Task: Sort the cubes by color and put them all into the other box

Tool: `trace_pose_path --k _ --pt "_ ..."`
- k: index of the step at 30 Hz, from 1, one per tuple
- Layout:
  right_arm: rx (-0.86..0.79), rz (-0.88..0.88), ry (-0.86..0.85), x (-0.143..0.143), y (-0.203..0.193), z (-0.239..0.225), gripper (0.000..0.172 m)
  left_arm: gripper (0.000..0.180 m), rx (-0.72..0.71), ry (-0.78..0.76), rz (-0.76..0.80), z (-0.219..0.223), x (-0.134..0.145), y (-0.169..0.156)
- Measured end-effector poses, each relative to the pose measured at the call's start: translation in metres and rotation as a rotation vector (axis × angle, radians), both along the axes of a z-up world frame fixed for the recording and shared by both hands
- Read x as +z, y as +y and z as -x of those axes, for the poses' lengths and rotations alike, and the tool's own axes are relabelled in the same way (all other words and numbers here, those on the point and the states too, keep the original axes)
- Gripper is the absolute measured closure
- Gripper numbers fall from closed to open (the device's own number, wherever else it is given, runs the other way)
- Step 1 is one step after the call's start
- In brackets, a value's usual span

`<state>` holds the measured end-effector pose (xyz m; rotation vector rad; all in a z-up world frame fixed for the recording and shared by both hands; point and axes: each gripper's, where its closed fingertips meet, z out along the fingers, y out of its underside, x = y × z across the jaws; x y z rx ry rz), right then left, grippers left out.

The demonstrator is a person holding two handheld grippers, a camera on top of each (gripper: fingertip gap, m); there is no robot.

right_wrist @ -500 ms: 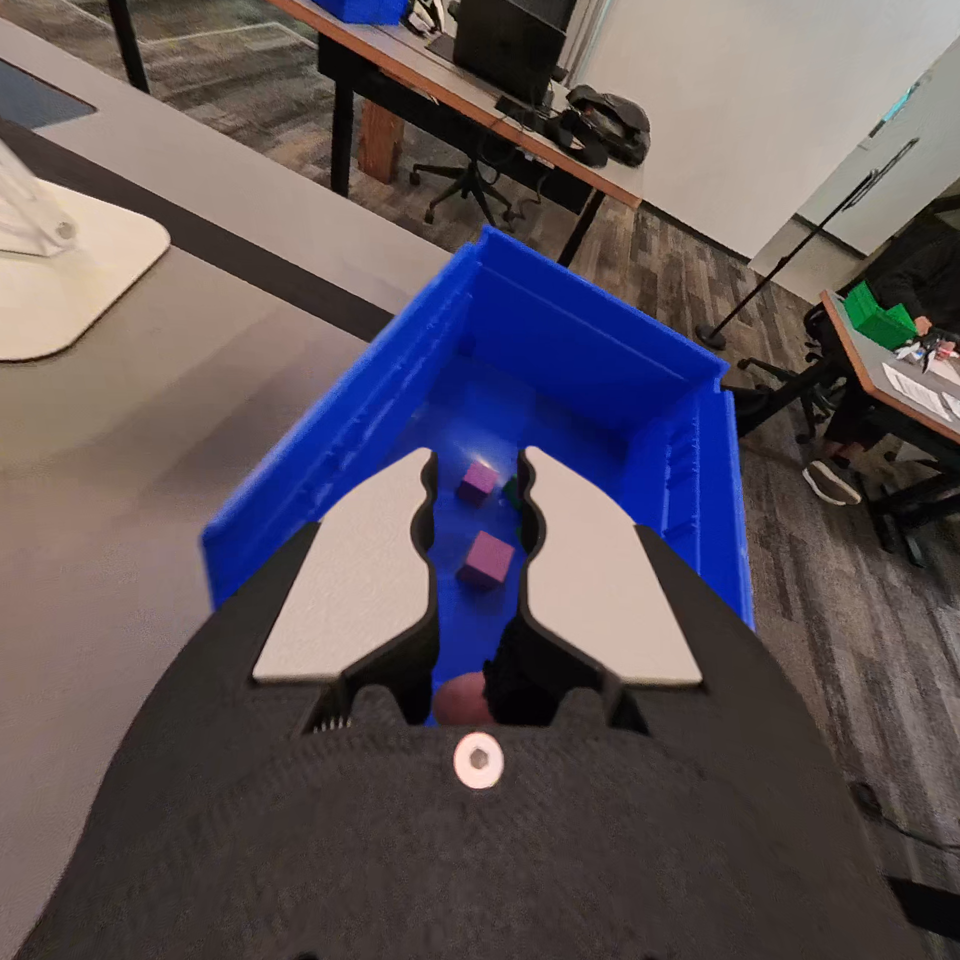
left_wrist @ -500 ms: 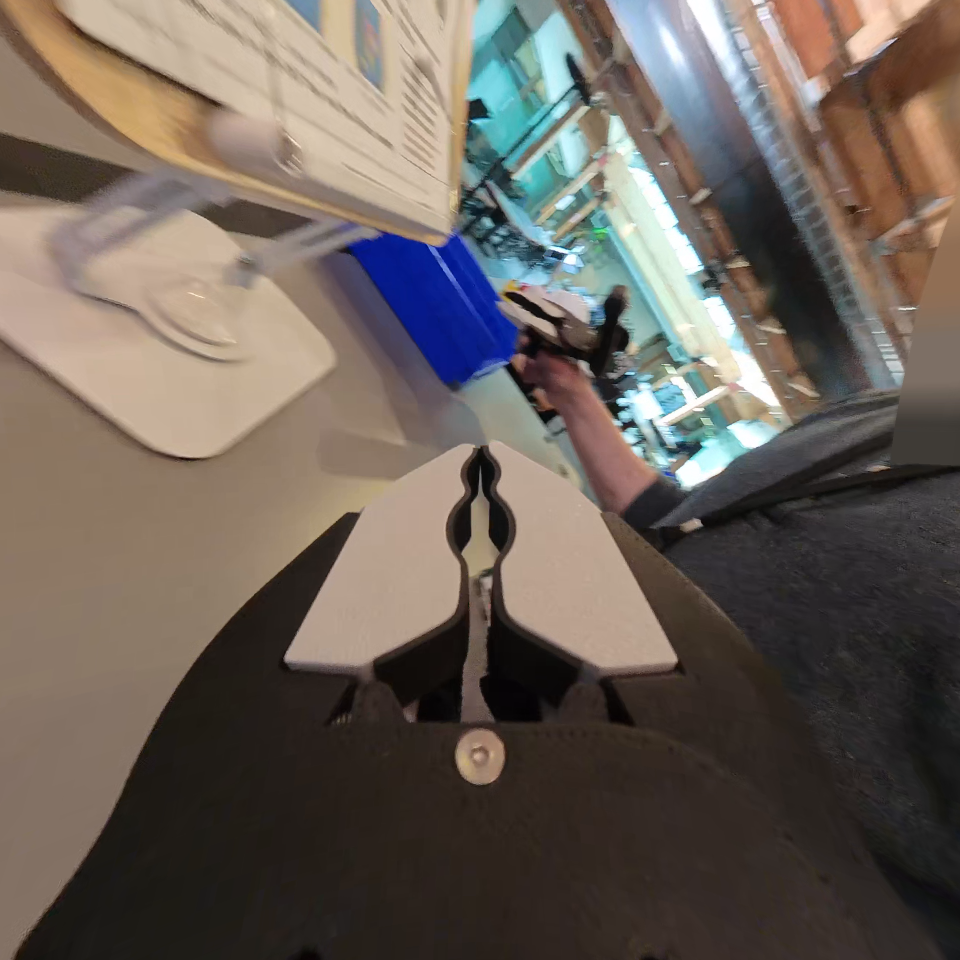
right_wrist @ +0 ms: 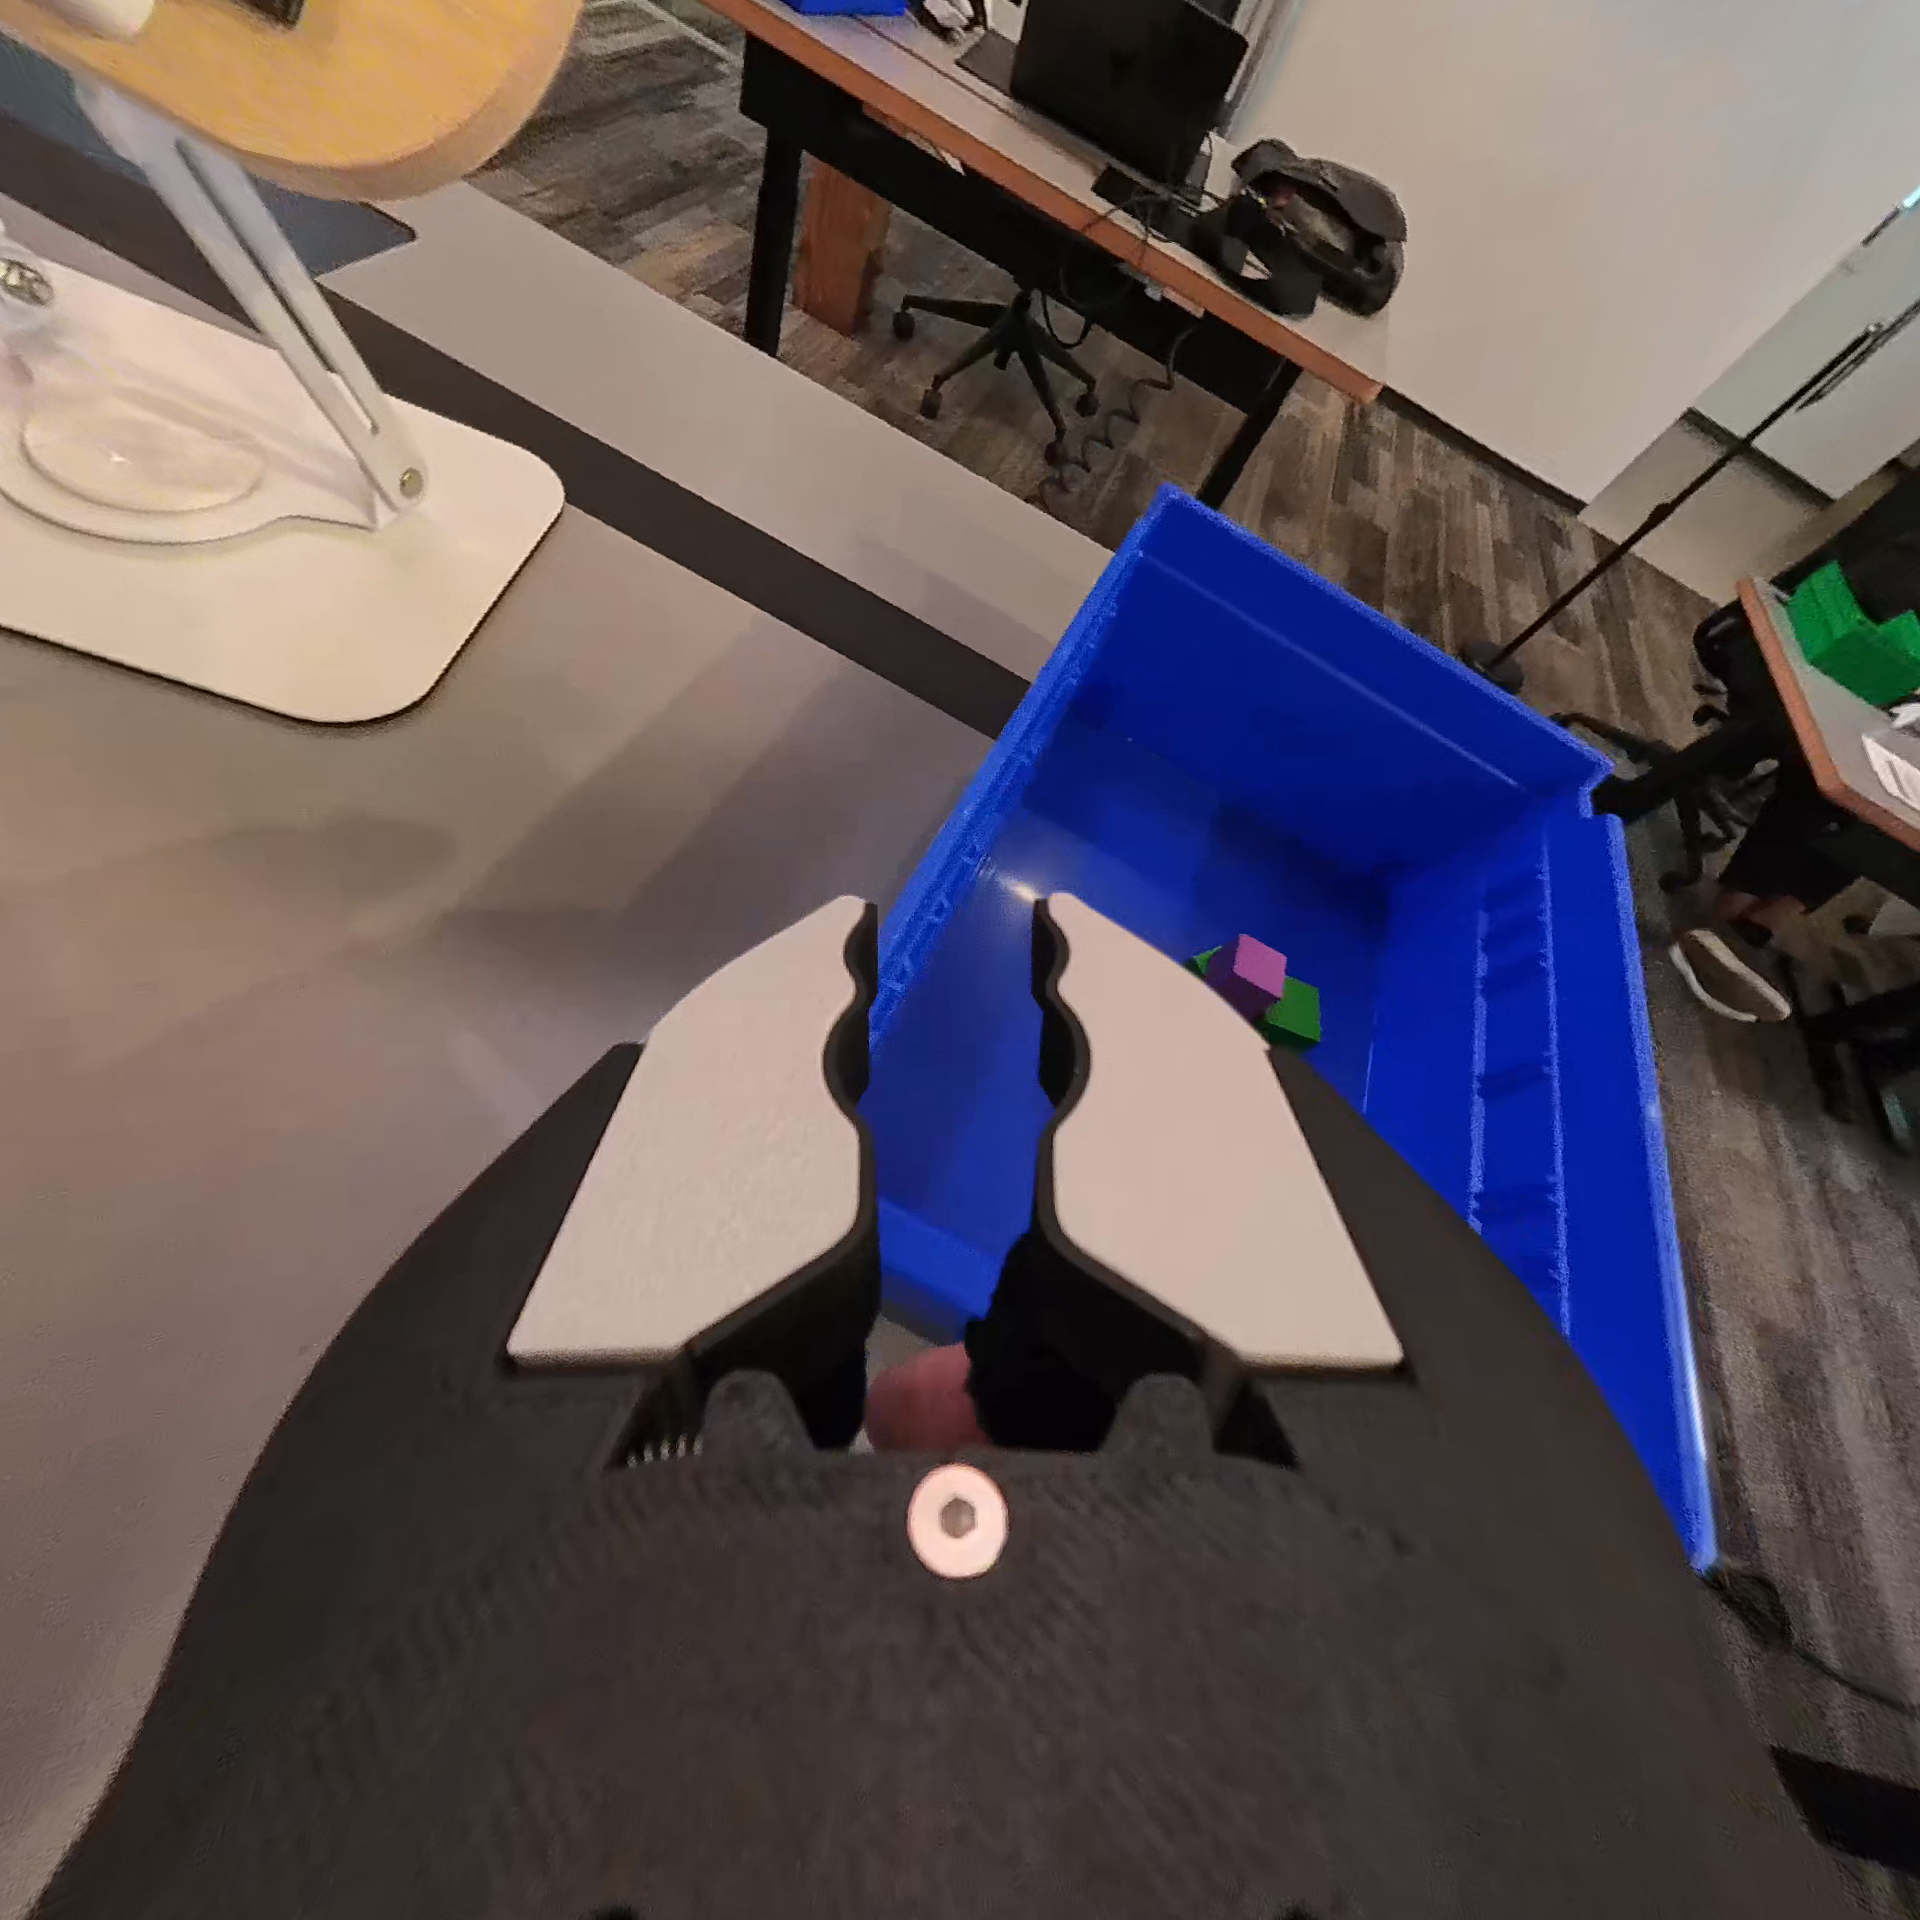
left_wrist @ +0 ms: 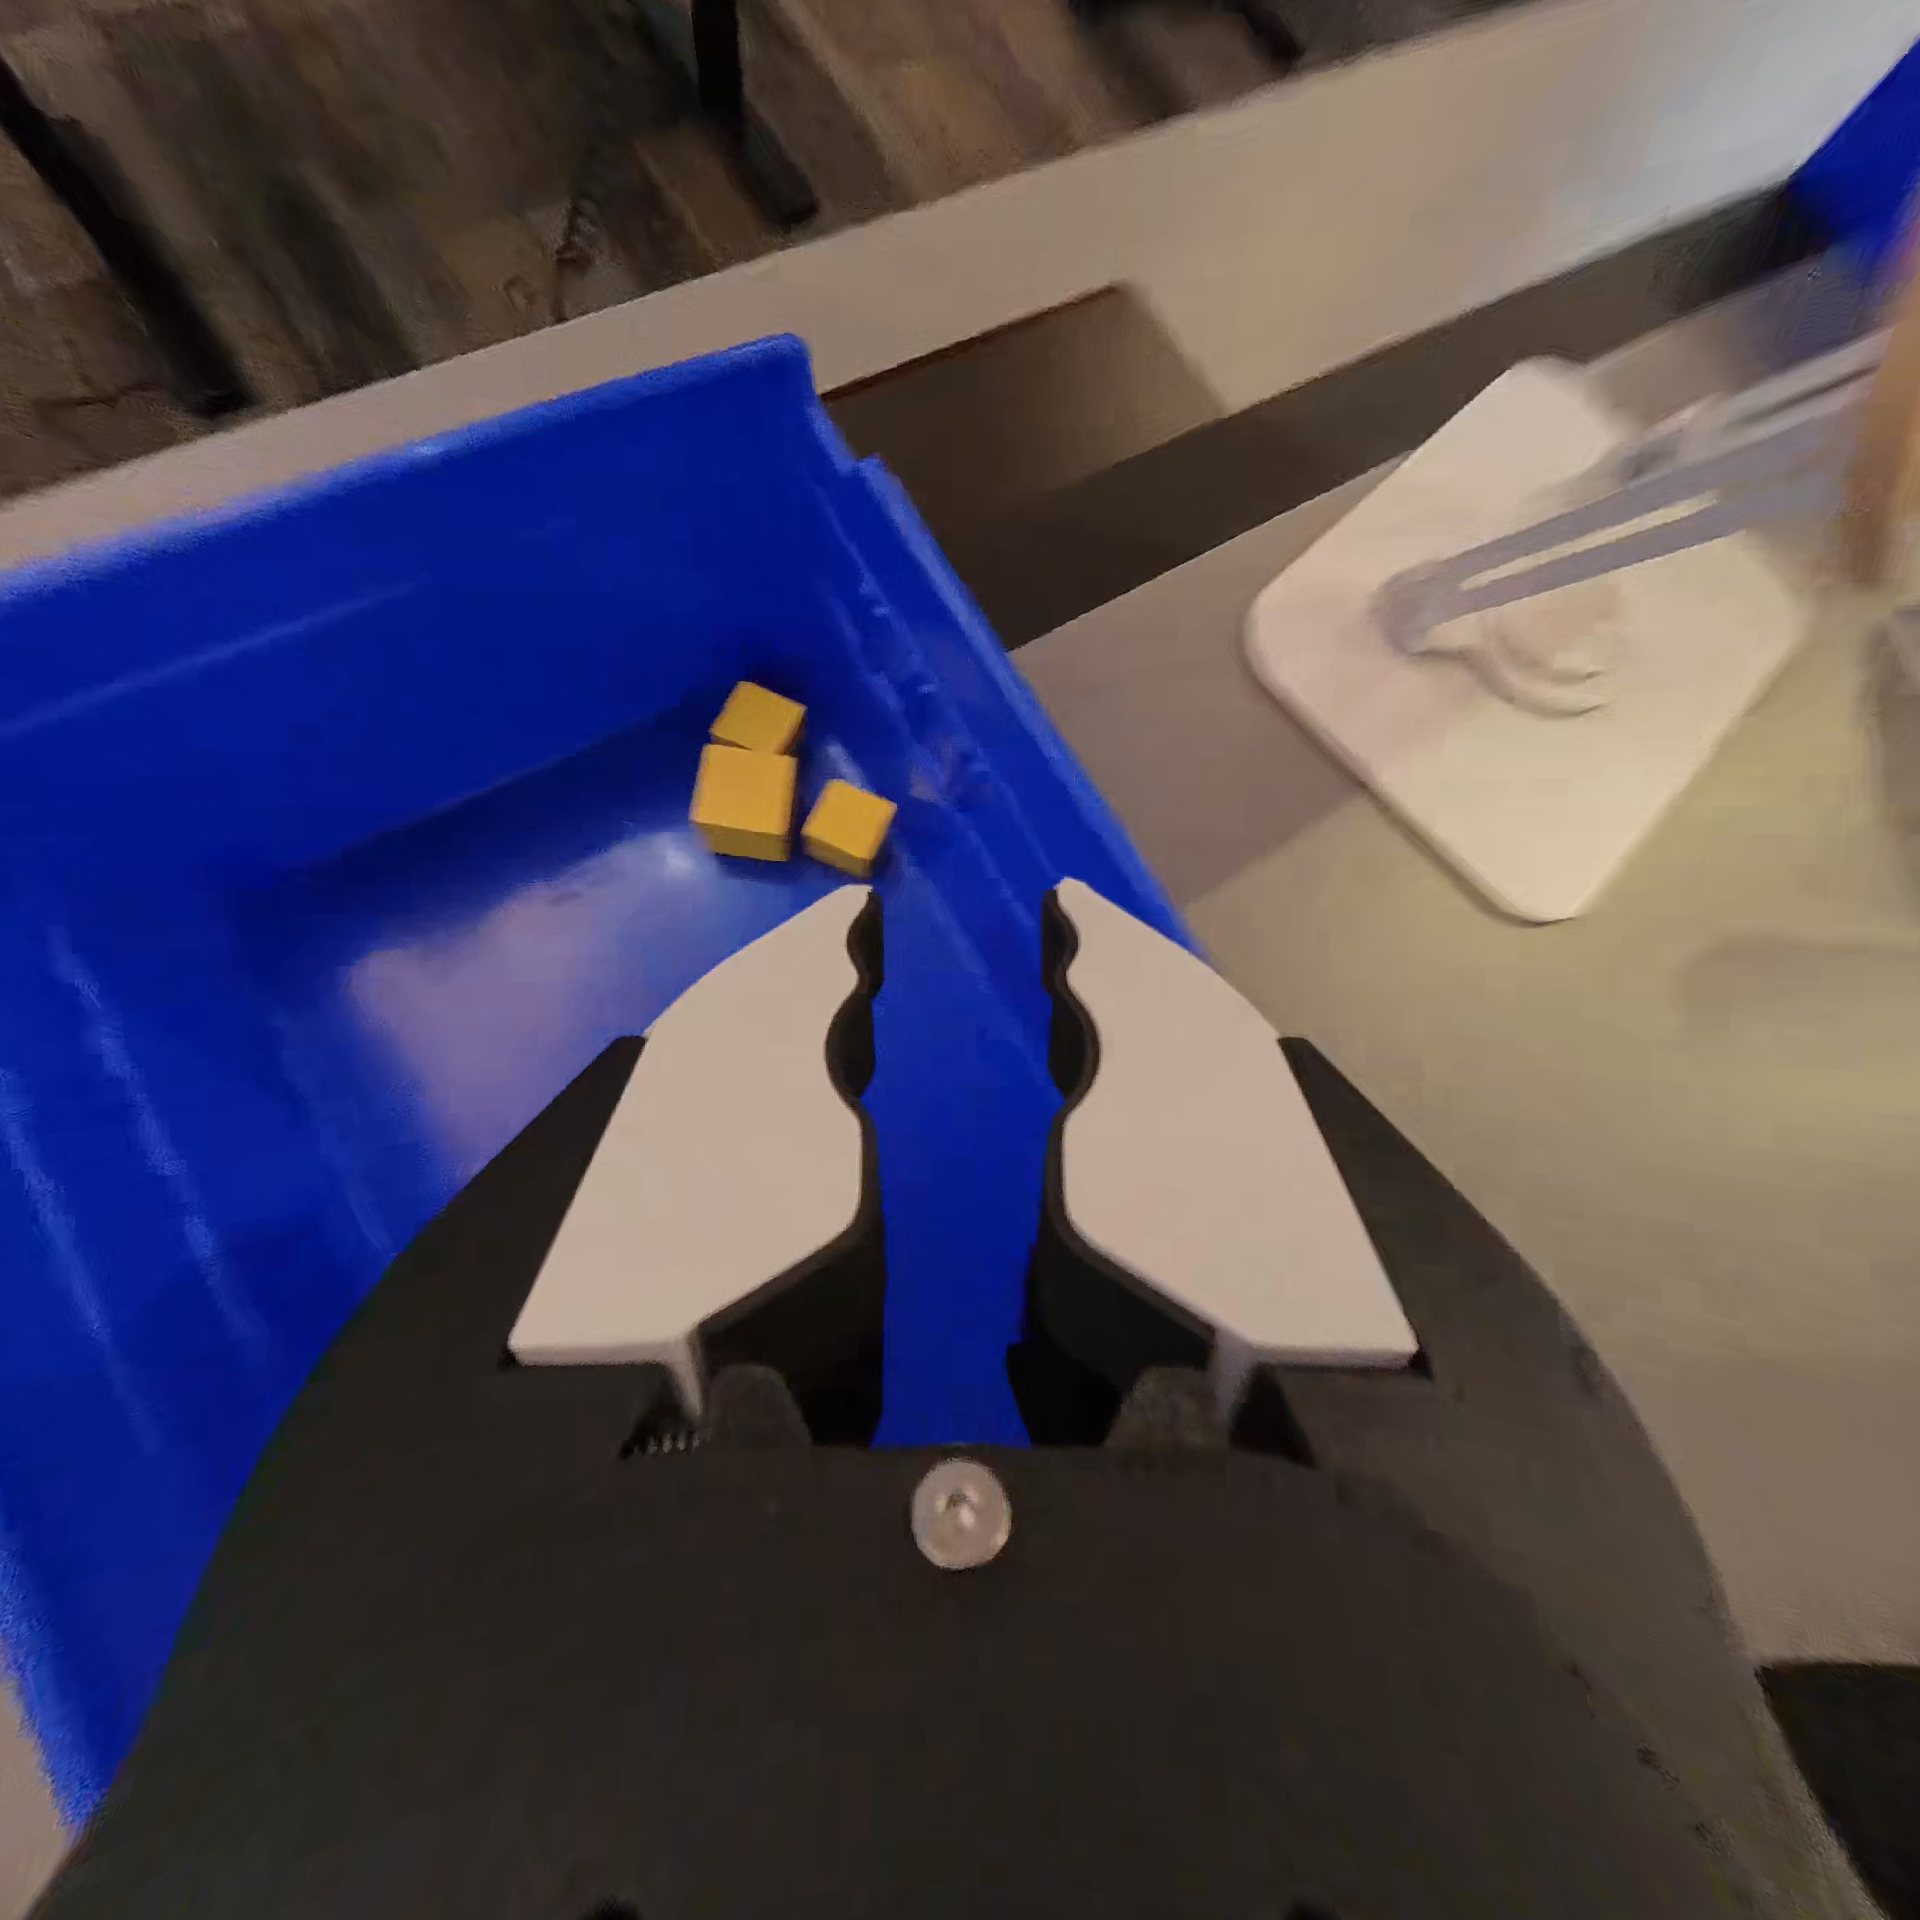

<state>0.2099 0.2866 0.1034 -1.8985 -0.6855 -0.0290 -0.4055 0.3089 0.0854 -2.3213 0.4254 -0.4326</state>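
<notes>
Over each blue bin's wall, L gripper (left_wrist: 961, 894) & R gripper (right_wrist: 954, 909) tilt down, fingers narrowly apart, empty.

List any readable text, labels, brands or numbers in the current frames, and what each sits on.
None readable.
Two blue plastic bins: no label showing.
Three yellow cubes, purple cube, green cube: plain faces.
White flat stand base, light wooden board above it: no print facing the camera.
Left claw, right claw: open, unmarked.
Background desk items: too small to tell.
</notes>
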Motion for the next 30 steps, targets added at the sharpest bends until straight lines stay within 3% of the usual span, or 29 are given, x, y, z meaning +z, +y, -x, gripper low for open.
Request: trace_pose_path --k 3,8,10,15,19,25,30 --pt "-0.022 -0.008 -0.014 0.004 -0.002 -0.005 0.143 0.145 -0.047 0.204 0.04 0.013 -0.038 0.033" --pt "-0.038 -0.007 -0.037 0.006 -0.008 -0.006 0.144 0.139 -0.094 0.252 0.15 0.023 -0.095 0.066" --pt "-0.039 -0.001 -0.049 0.005 -0.01 -0.006 0.144 0.146 -0.09 0.203 0.131 0.02 -0.095 0.077" --pt "-0.037 -0.007 -0.066 0.005 -0.011 -0.007 0.144 0.14 -0.104 0.25 0.111 0.029 -0.088 0.083" --pt "-0.029 -0.007 -0.054 0.005 -0.009 -0.006 0.144 0.122 -0.066 0.201 0.173 0.036 -0.097 0.079" --pt "-0.009 -0.006 -0.041 0.004 -0.004 0.002 0.144 0.131 -0.073 0.044 0.193 0.028 -0.101 0.079" --pt "-0.007 -0.002 -0.048 0.002 -0.006 0.002 0.144 0.131 -0.085 0.155 0.164 0.04 -0.112 0.074"
